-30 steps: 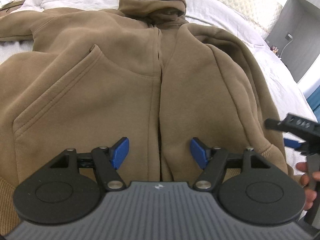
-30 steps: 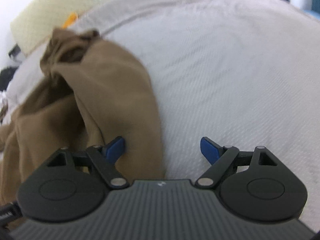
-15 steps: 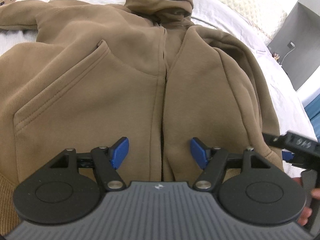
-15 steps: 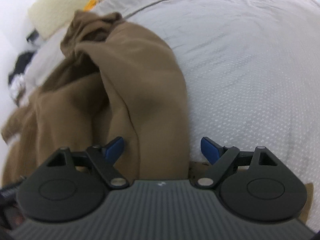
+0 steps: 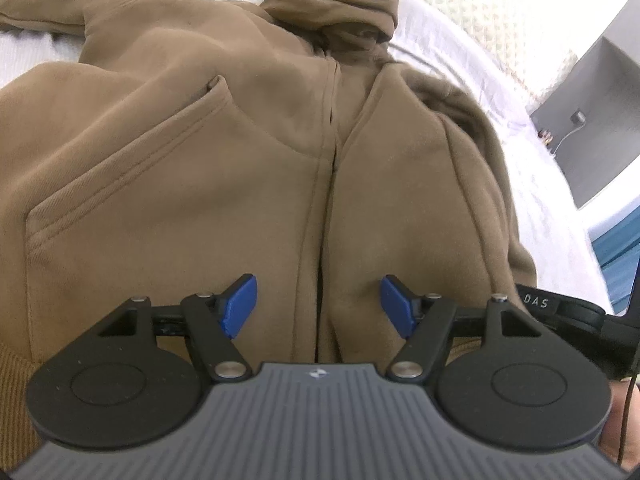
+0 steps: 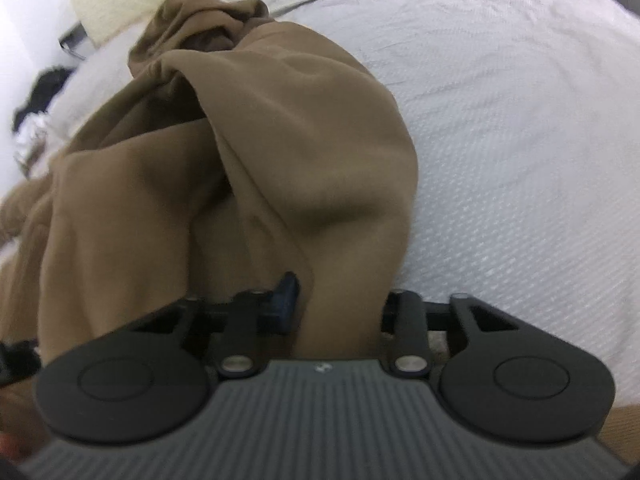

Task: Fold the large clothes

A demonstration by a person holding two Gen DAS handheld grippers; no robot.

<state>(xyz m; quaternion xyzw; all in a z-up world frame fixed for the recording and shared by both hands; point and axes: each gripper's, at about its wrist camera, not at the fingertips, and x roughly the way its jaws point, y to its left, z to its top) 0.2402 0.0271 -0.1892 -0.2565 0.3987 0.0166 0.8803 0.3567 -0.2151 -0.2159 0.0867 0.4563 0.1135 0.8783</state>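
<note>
While spread front-up on the bed: one brown zip hoodie.
Hood bunched at top, pocket seam showing; left tongs apart above hem; right tongs closing on its edge fold.

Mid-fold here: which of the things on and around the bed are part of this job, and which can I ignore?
Part of the job:
- brown hoodie
- right gripper, jaws closing on the hoodie's folded edge
- left gripper, open above the hem
- bed, the folding surface

Just lying about:
- cream pillow
- dark item at the bed's far edge
- grey cabinet
</note>
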